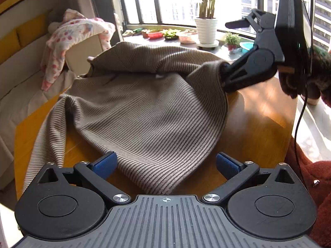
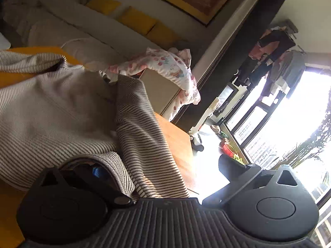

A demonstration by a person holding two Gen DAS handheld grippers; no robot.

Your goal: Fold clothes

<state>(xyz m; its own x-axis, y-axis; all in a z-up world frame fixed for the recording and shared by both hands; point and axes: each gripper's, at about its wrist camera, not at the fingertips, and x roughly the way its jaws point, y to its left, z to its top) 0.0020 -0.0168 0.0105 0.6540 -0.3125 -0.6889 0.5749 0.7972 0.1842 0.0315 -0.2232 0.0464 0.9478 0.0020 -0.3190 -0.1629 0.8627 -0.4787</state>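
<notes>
A beige, brown-striped knit garment (image 1: 144, 107) lies crumpled on a wooden table (image 1: 258, 119). My left gripper (image 1: 165, 165) is open, its blue pads either side of the garment's near corner, which lies between them. My right gripper (image 1: 229, 47) is open and turned on its side at the garment's far right edge. One finger is tucked into a fold of the cloth, the other sticks up free. In the right wrist view the garment (image 2: 62, 111) drapes over the lower finger (image 2: 99, 173), and the right gripper (image 2: 161, 169) stands wide open.
A sofa with yellow cushions (image 2: 136, 18) stands beyond the table. A pink floral garment (image 1: 72, 39) hangs over a box. A white plant pot (image 1: 205, 31) and bowls sit on the window sill. A black cable (image 1: 300, 113) hangs at the right.
</notes>
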